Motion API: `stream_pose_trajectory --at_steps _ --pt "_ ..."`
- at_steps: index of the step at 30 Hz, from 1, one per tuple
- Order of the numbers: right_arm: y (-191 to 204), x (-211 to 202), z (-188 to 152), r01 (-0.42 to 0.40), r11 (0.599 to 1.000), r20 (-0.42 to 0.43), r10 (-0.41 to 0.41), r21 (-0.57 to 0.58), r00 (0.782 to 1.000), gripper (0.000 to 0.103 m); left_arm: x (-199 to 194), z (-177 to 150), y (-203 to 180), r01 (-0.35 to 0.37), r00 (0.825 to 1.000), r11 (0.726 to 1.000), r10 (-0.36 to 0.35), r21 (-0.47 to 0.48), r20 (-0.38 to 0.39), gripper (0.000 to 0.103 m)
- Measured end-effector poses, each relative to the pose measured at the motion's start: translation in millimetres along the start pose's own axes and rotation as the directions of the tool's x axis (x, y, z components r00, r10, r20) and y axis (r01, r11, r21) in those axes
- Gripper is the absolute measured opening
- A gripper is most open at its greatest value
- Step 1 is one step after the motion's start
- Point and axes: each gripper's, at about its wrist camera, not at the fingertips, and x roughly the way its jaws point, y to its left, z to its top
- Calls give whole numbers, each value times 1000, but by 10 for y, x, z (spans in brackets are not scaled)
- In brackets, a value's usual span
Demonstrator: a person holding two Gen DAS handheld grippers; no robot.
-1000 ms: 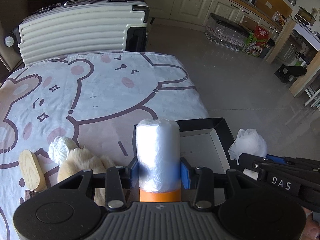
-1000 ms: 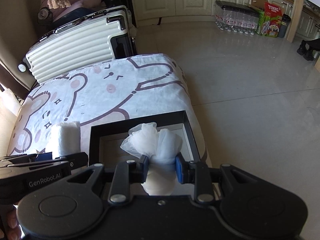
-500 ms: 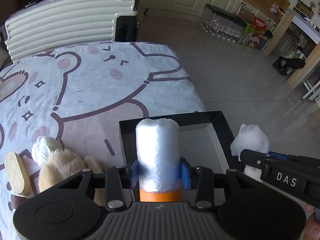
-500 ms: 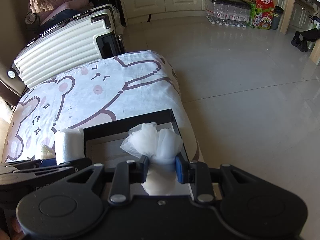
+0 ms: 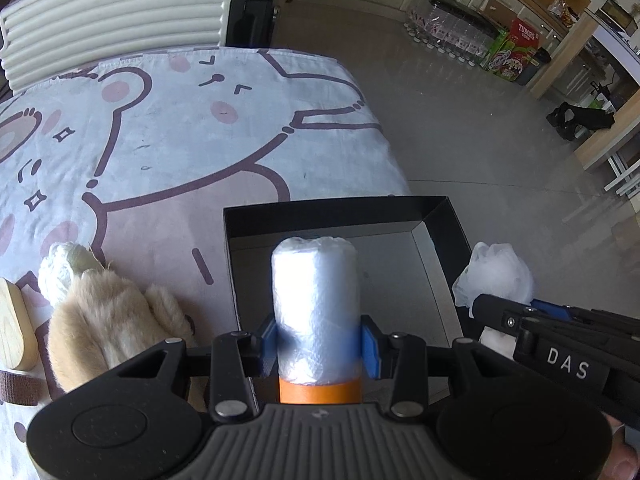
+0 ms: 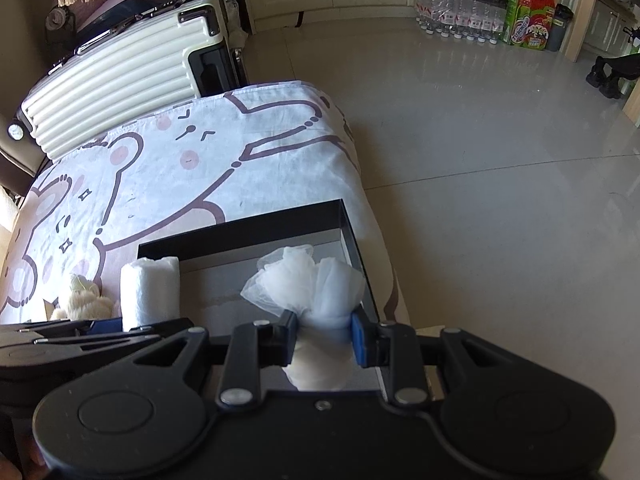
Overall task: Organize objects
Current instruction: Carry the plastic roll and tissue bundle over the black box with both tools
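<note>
- The left claw (image 5: 318, 346) is clenched on a roll (image 5: 316, 312) of clear film with an orange end, held upright between the blue pads.
- The right claw (image 6: 325, 338) is clenched on a white mesh pouf (image 6: 310, 288), whose frills spread above the pads.
- Compared with the frames of a second ago, both claws have been brought lower and nearer to the black box (image 5: 440, 210); in the left view the roll is now seen wholly over the box's grey floor, where earlier only its near rim was behind it.
- In the right view the pouf is seen over the right half of the box (image 6: 240, 240), with the roll (image 6: 150, 292) at the left wall.
- Both grips are unchanged; nothing has been released, and the box floor shows no object on it.
- The step in hand is judged to be the lowering of both items into the box.
- A plush toy (image 5: 108, 320), a yarn ball (image 5: 64, 272) and a wooden piece (image 5: 14, 328) lie on the bed (image 5: 180, 140), left of the box, and appear not yet sorted.
</note>
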Motion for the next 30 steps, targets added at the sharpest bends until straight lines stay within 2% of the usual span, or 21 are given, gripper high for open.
stream_pose_trajectory --at_steps 6,11,25,27,30 --pt "2 64 -25 -2 1000 -26 2 -3 1000 28 93 -46 42 20 999 999 -21 -32 -48 43" --pt "13 137 -49 -10 1000 -56 10 -3 998 28 132 -79 73 10 998 999 -12 -37 -66 43" --pt "28 315 -100 -24 1000 -112 26 14 993 28 152 -122 65 -10 997 1000 12 22 -78 44" --pt "13 343 -104 -31 999 -119 34 28 992 28 121 -117 67 -3 997 1000 5 25 -71 45" --pt "6 389 -113 -38 998 -128 44 48 991 28 36 -98 68 15 999 999 -14 37 -42 53"
